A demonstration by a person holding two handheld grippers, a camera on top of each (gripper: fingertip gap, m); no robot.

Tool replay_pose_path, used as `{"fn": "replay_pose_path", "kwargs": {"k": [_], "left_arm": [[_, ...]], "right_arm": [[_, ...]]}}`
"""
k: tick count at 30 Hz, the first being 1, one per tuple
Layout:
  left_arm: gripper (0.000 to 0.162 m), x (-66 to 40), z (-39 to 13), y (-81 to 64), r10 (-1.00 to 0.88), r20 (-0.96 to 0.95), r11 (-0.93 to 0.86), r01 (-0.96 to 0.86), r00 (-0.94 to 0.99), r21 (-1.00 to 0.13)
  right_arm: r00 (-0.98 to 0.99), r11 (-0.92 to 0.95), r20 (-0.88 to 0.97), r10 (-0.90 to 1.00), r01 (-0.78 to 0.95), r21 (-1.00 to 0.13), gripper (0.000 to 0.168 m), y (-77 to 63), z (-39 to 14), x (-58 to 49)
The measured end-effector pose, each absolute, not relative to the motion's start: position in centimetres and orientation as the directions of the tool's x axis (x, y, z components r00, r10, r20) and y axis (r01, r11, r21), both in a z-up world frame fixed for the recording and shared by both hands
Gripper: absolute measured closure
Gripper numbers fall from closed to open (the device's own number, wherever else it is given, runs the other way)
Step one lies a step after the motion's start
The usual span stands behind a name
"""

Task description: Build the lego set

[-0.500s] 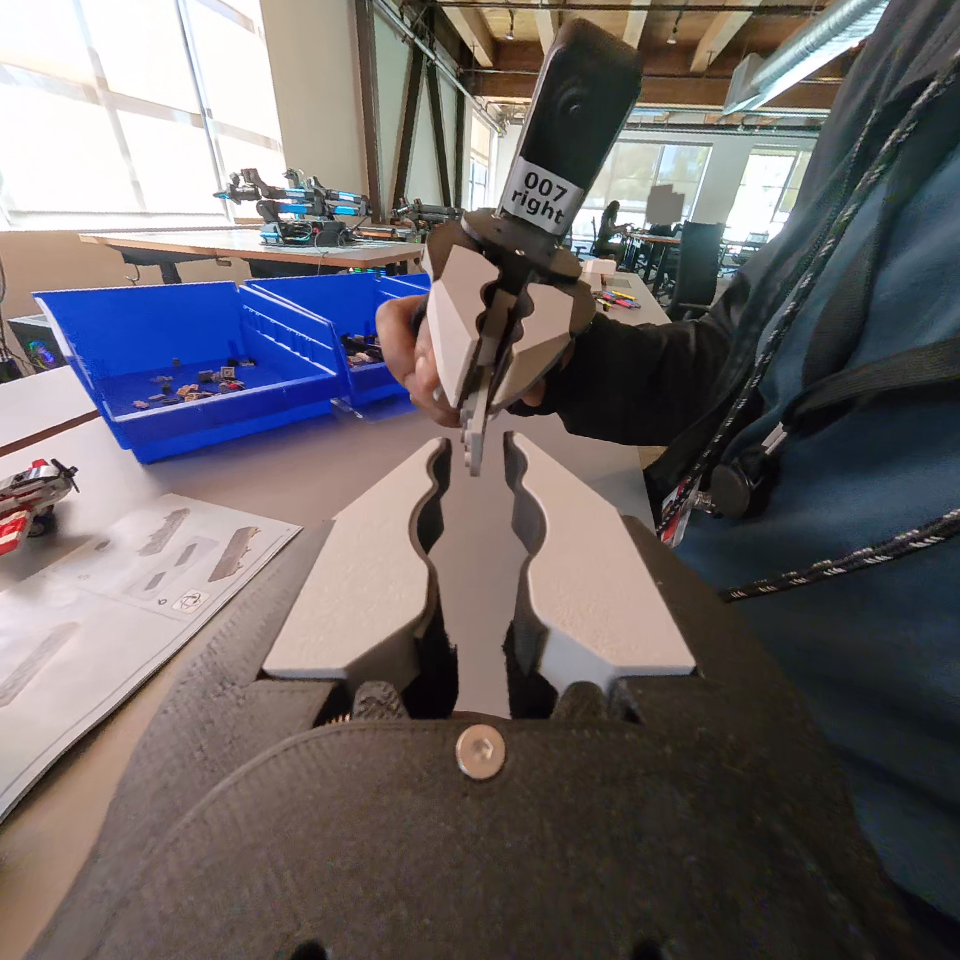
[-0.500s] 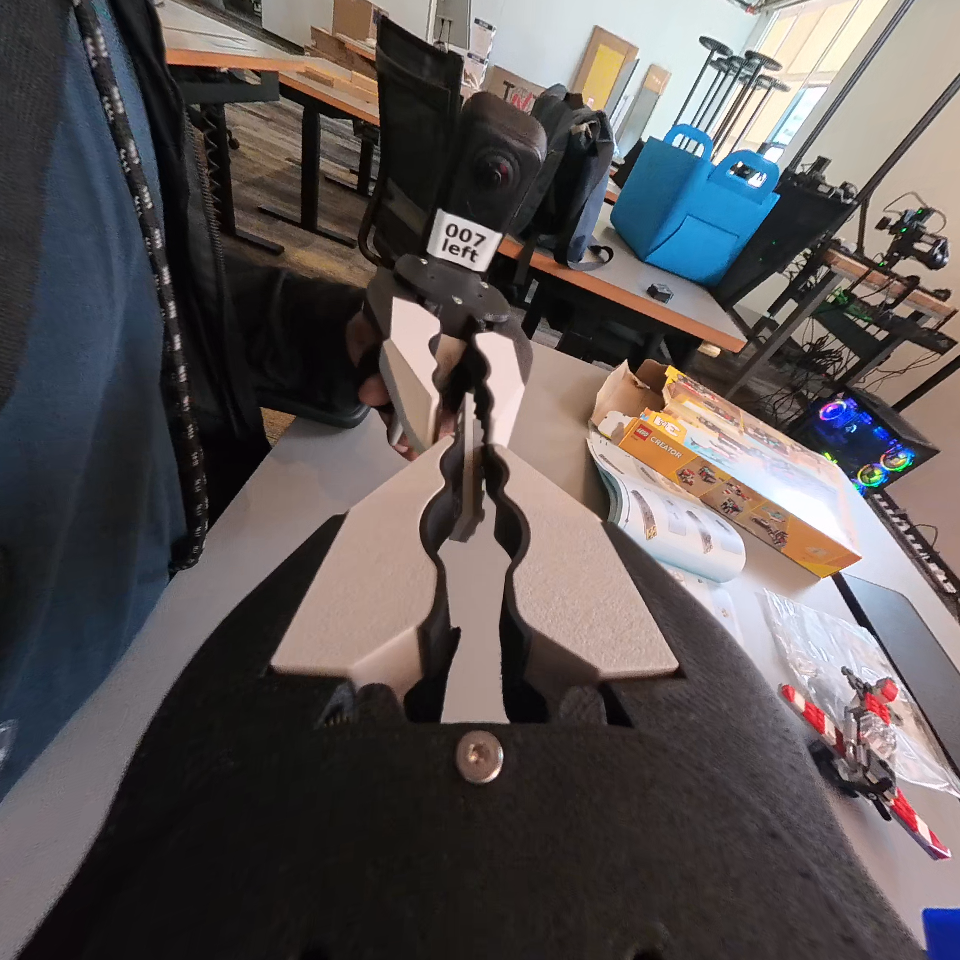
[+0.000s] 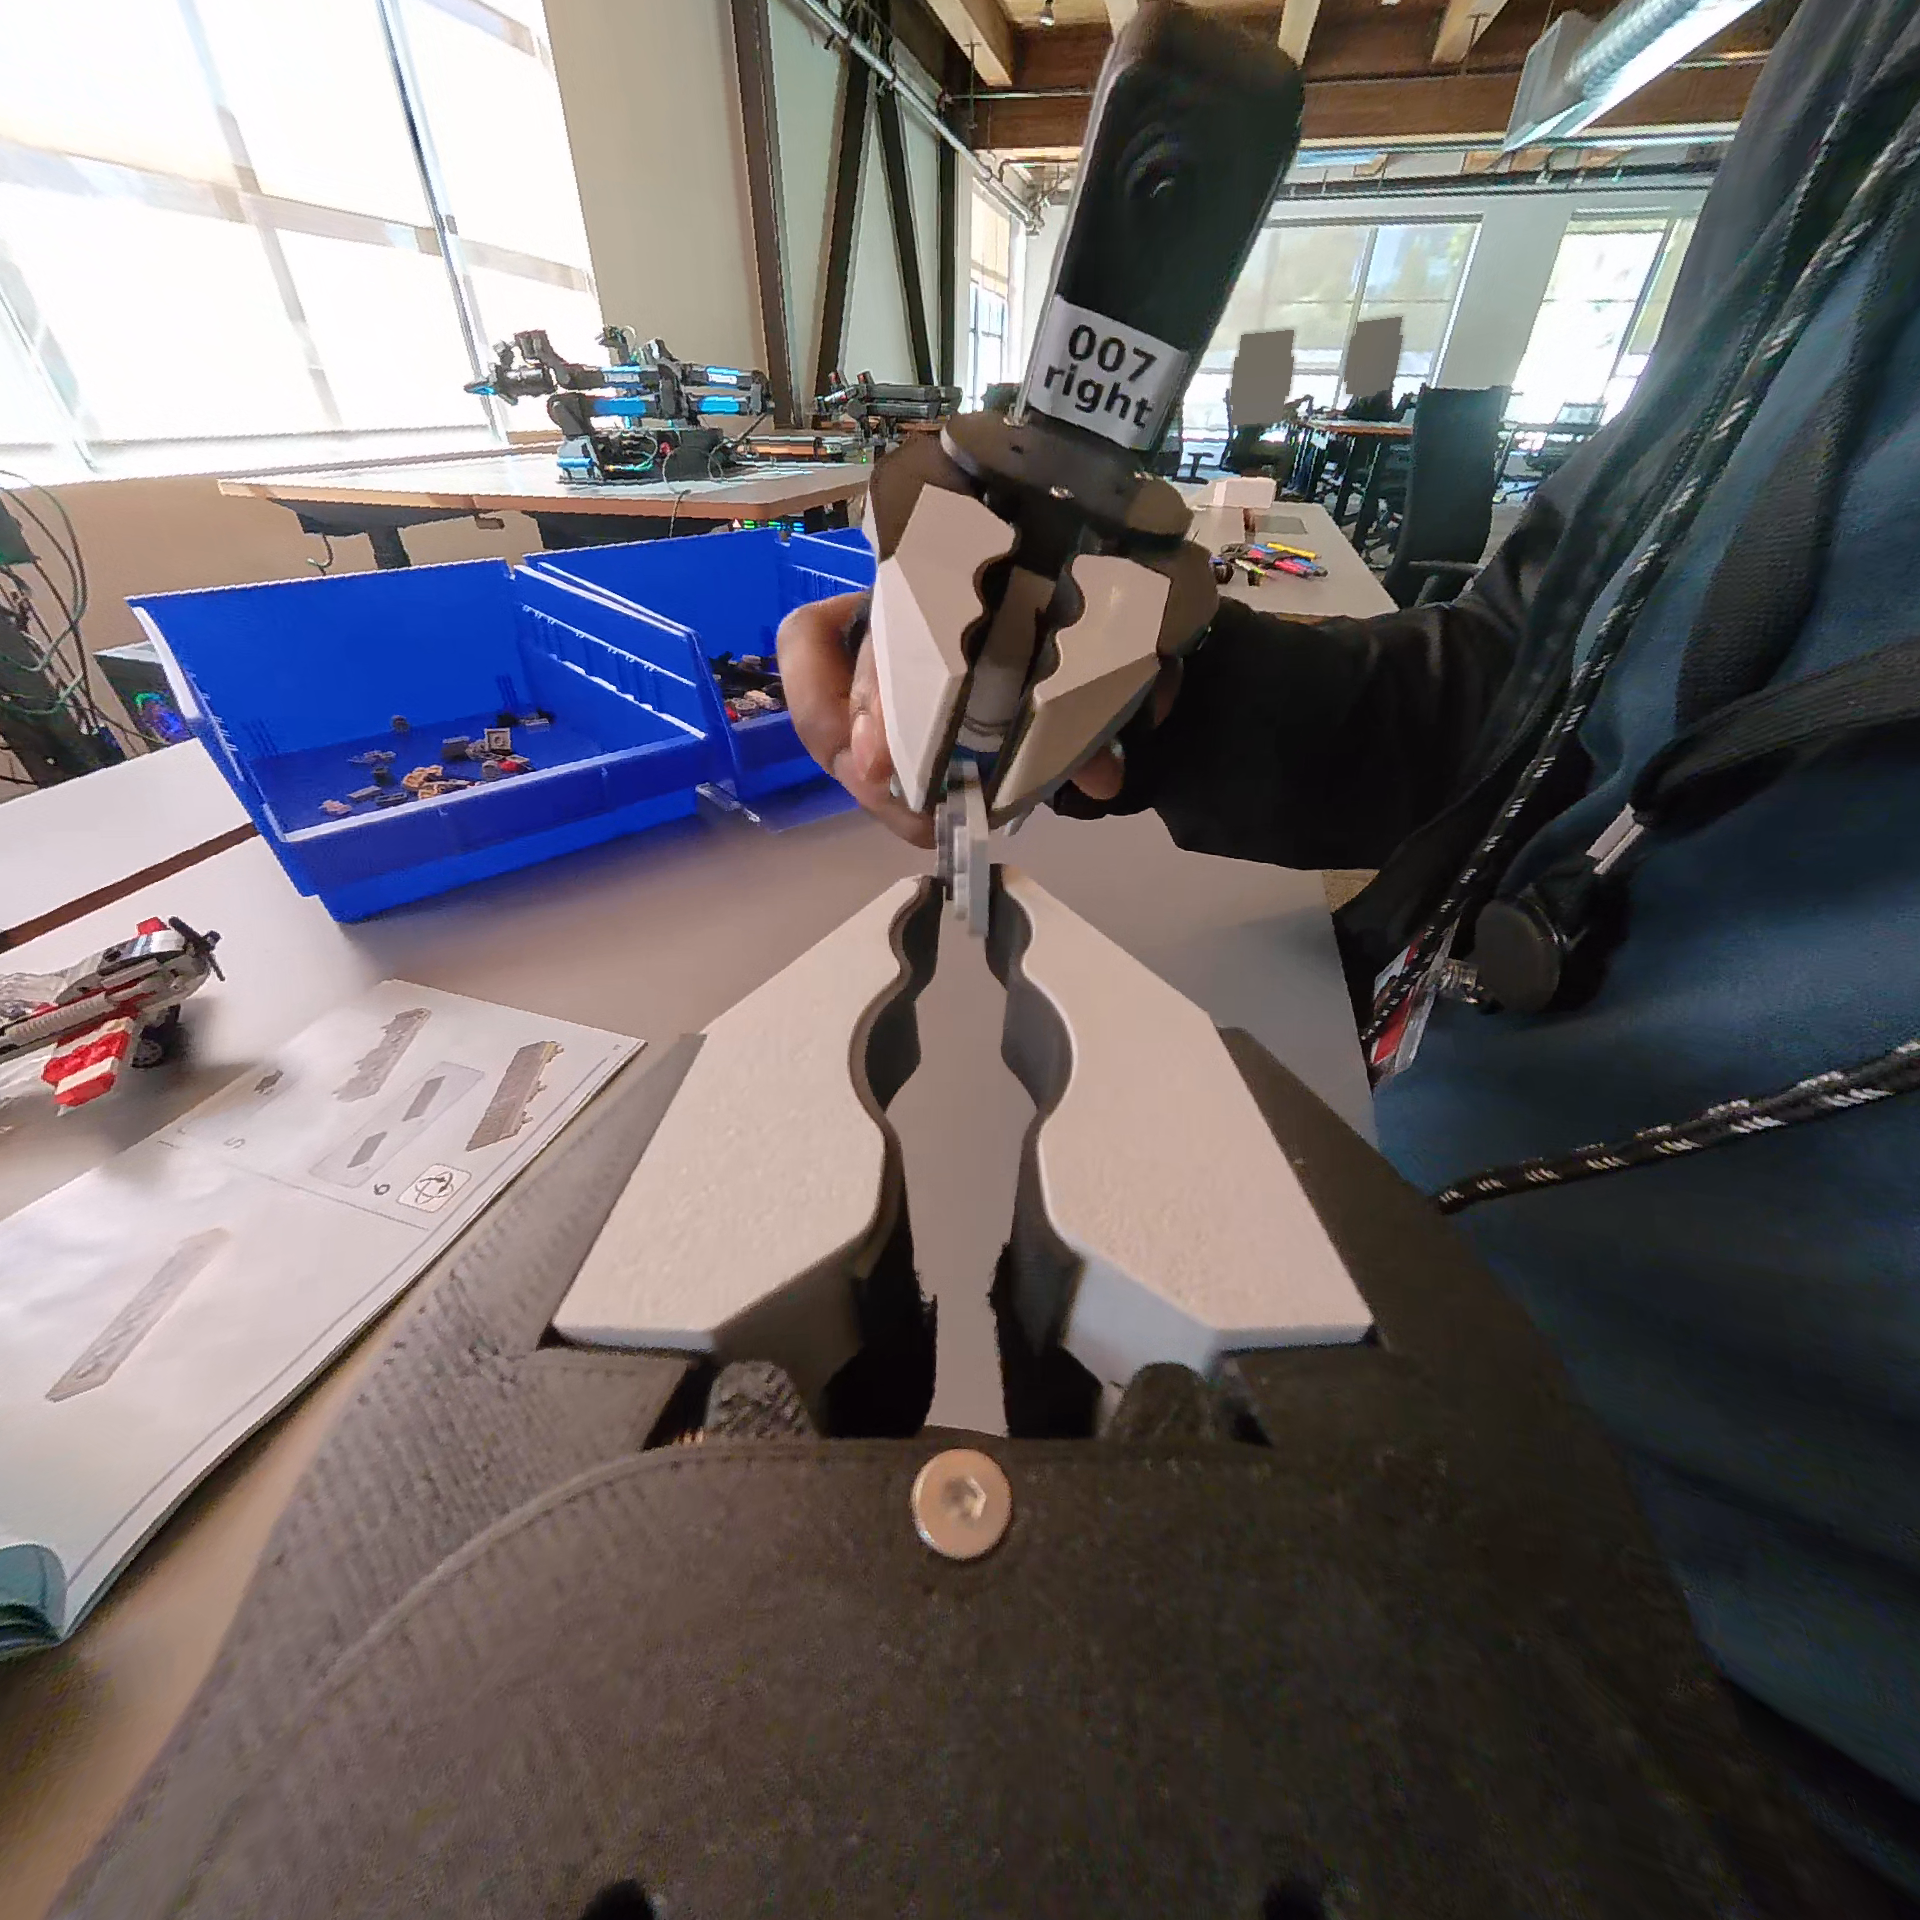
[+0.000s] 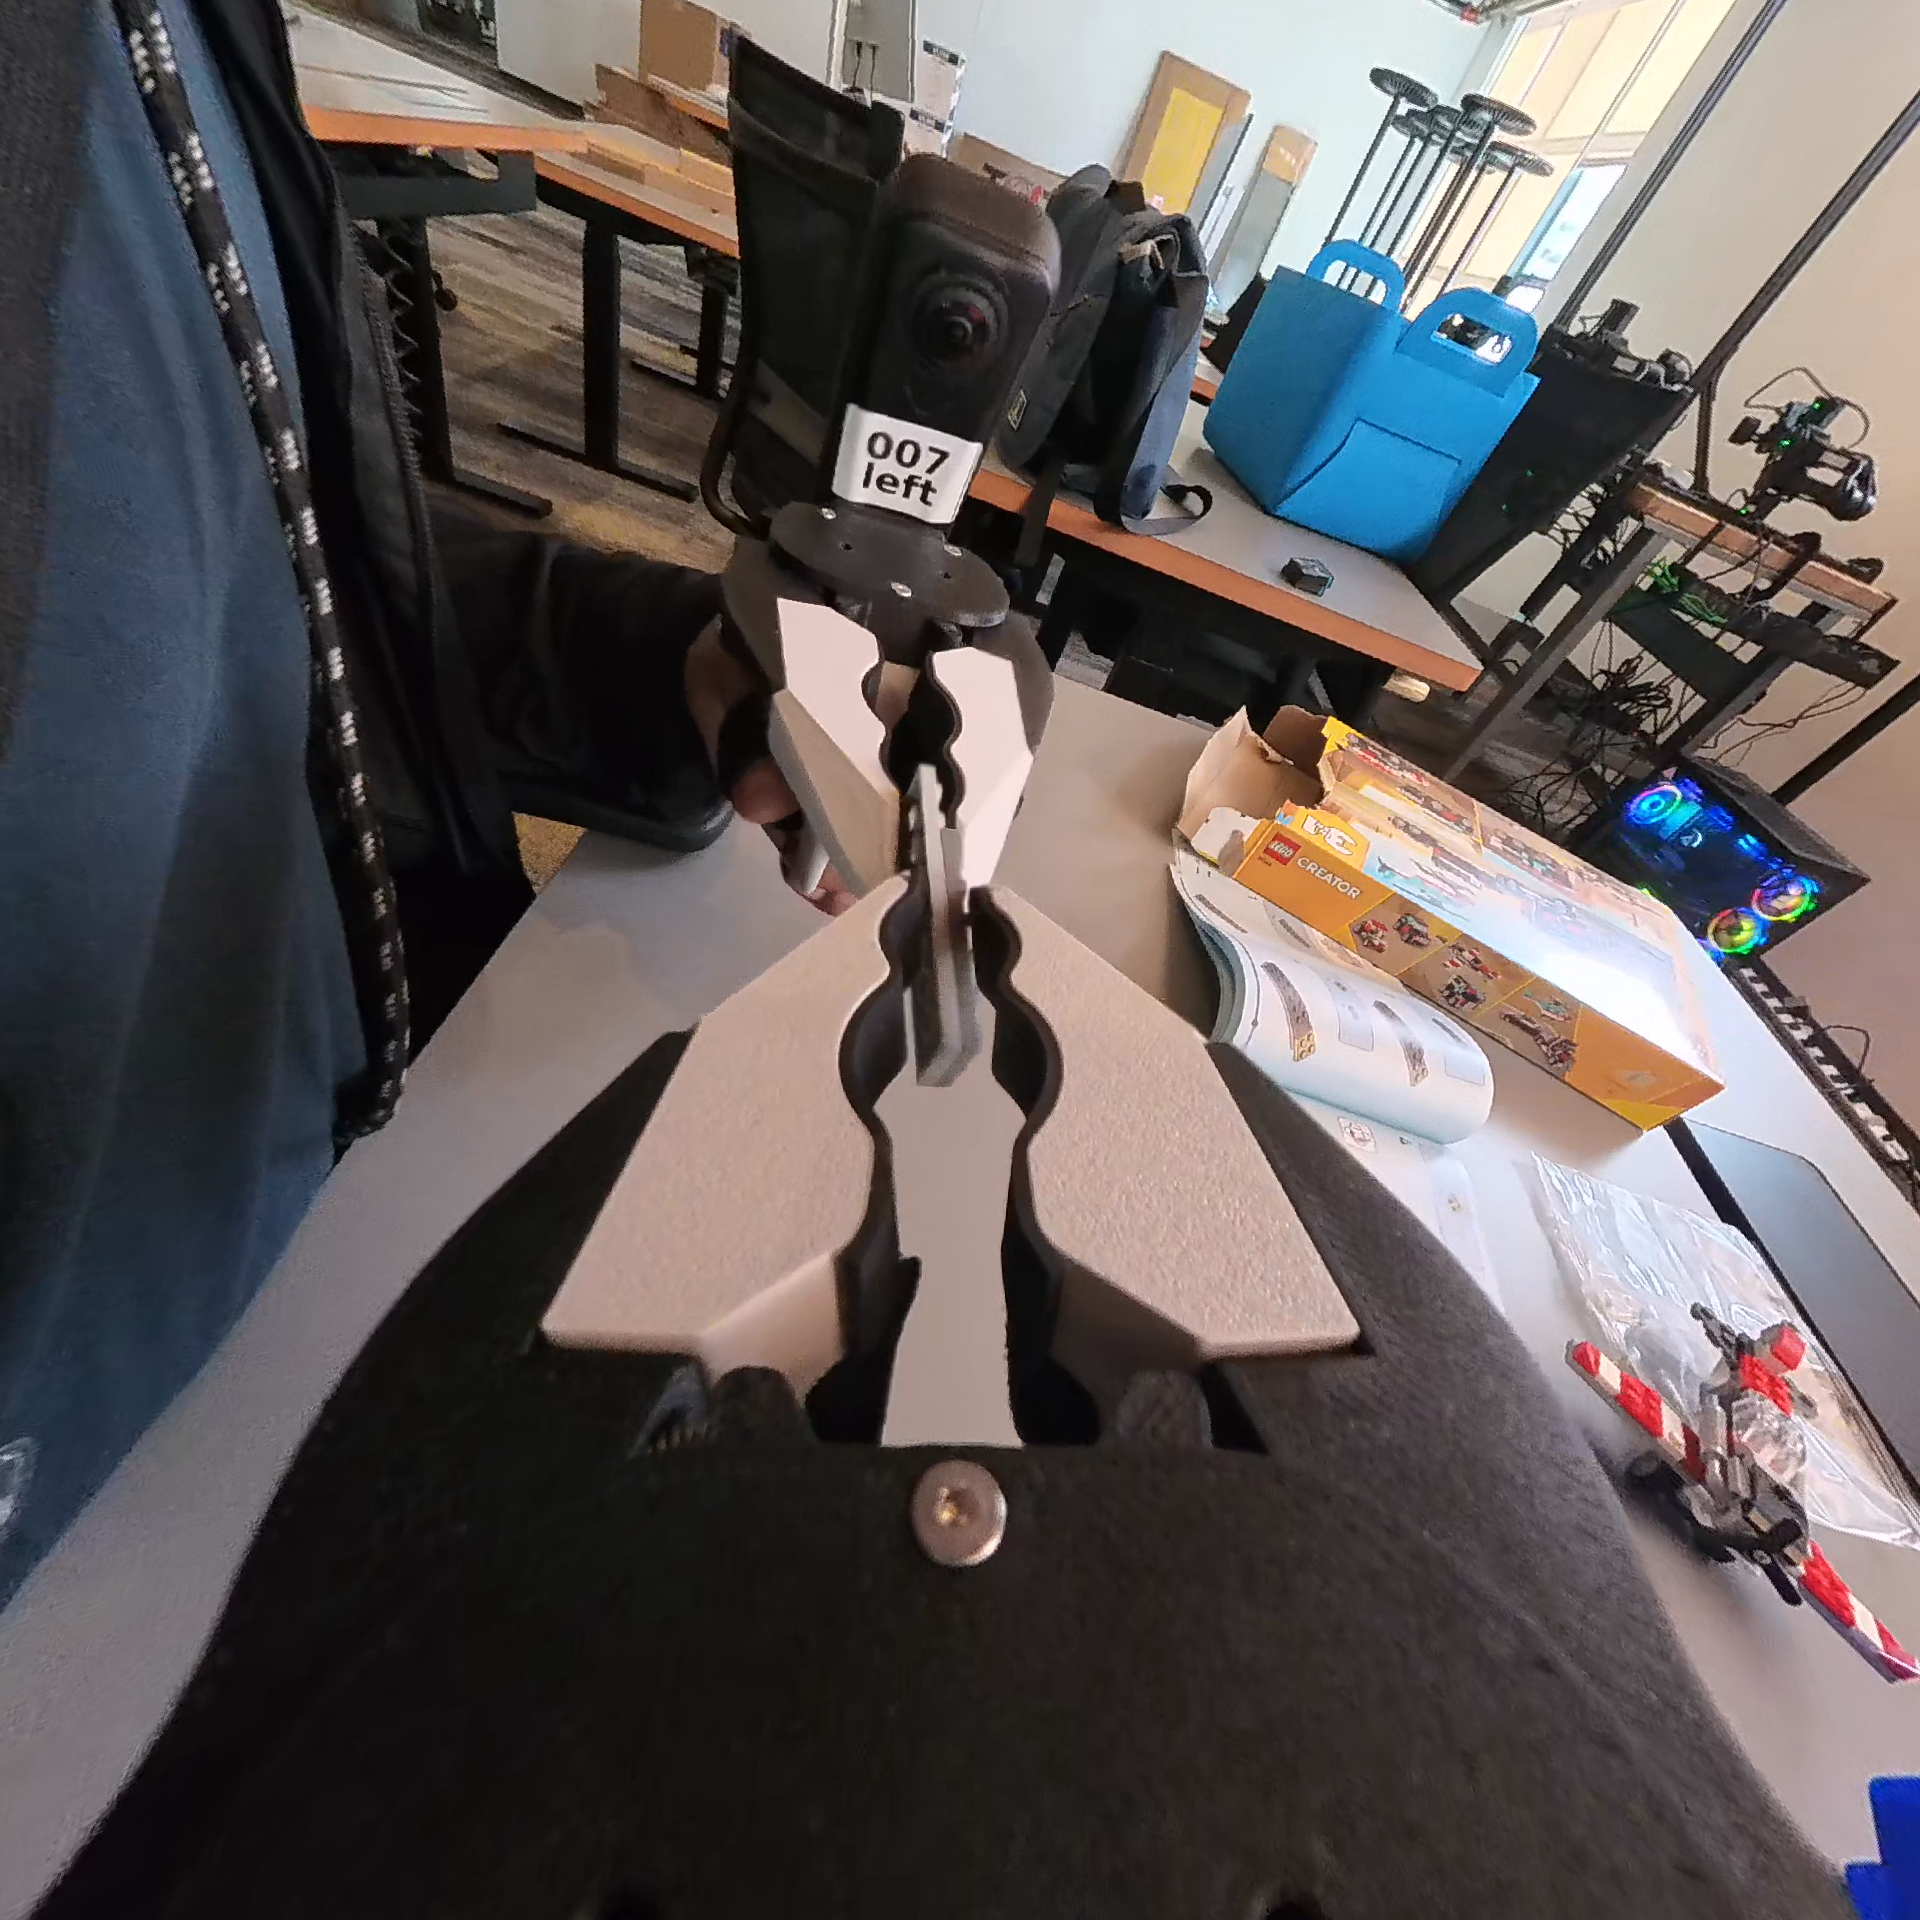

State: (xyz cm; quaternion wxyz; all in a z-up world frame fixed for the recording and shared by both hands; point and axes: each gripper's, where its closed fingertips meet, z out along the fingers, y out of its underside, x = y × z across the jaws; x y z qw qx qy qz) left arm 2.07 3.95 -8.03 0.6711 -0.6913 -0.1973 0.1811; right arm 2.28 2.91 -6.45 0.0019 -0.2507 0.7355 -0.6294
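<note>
Hidden, cropped and too small to read

The loose pieces (image 3: 436, 764) in the blue bin (image 3: 416, 665) are too small to identify; the red-and-white model (image 3: 88, 1013) runs off the left edge, and the grey plate (image 4: 945, 977) is perhaps partly hidden between fingertips.

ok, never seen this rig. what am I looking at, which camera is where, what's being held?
No robot: a person holds a two-finger gripper in each hand, each with a camera looking along its fingers. One picture is from the left gripper, the other from the right gripper; each also shows the other gripper facing it. Both pinch a thin grey plate where their tips meet; whether it is one piece or two, I cannot tell. On the table: blue bins of small parts, an instruction booklet, a part-built model, the set's box.
</note>
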Motion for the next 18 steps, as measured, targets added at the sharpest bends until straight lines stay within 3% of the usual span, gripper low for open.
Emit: {"fn": "replay_pose_path", "kwargs": {"k": [3, 10, 18], "left_arm": [[0.152, 1.9, -8.1, 3.8, 0.514, 0.057, 0.01, 0.061, 0.856, -0.998], [0.117, 0.8, -8.9, 3.2, 0.488, 0.275, 0.136, 0.239, 0.828, -0.962], [0.113, -1.6, -10.9, 2.6, 0.516, 0.444, 0.216, 0.39, 0.733, -0.895]], "right_arm": [[-0.881, 0.081, 0.319, -0.35, -0.367, -0.927, 0.161, 3.1, -6.6, 1.7], [-0.889, 0.082, 0.388, -0.241, -0.418, -0.905, 0.161, 3.6, -7.8, -0.5], [-0.918, 0.107, 0.383, -0.105, -0.393, -0.913, 0.161, 4.2, -11.4, -3.3]]}}
